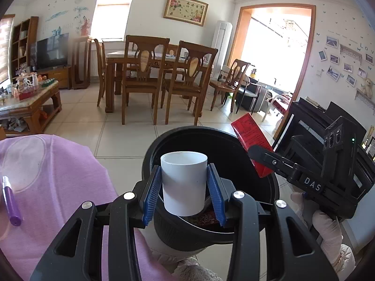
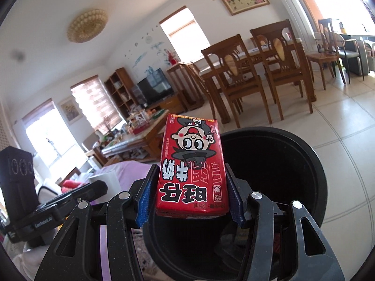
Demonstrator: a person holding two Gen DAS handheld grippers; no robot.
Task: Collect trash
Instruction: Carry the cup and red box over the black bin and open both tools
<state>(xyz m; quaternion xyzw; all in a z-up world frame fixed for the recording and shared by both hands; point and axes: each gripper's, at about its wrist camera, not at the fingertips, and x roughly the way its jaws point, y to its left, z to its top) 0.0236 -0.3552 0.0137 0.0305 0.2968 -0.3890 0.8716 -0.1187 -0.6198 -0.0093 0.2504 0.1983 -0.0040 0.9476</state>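
My left gripper point(image 1: 184, 185) is shut on a white paper cup point(image 1: 184, 182), held upright over the open black trash bin point(image 1: 234, 145). My right gripper point(image 2: 189, 195) is shut on a red milk carton point(image 2: 191, 164) with a cartoon face, held above the bin's near rim point(image 2: 293, 164). In the left wrist view the carton point(image 1: 250, 140) and the right gripper point(image 1: 264, 157) sit over the bin's right rim. Some wrapper trash point(image 1: 204, 219) lies at the bin's bottom. In the right wrist view the cup point(image 2: 105, 181) and the left gripper point(image 2: 93, 187) show at the left.
A purple cloth point(image 1: 58, 175) covers the surface at the left, with a purple marker point(image 1: 10, 201) on it. A cluttered wooden coffee table point(image 1: 28, 103) stands at the far left. A dining table with chairs point(image 1: 159, 70) stands behind, across tiled floor point(image 1: 126, 135).
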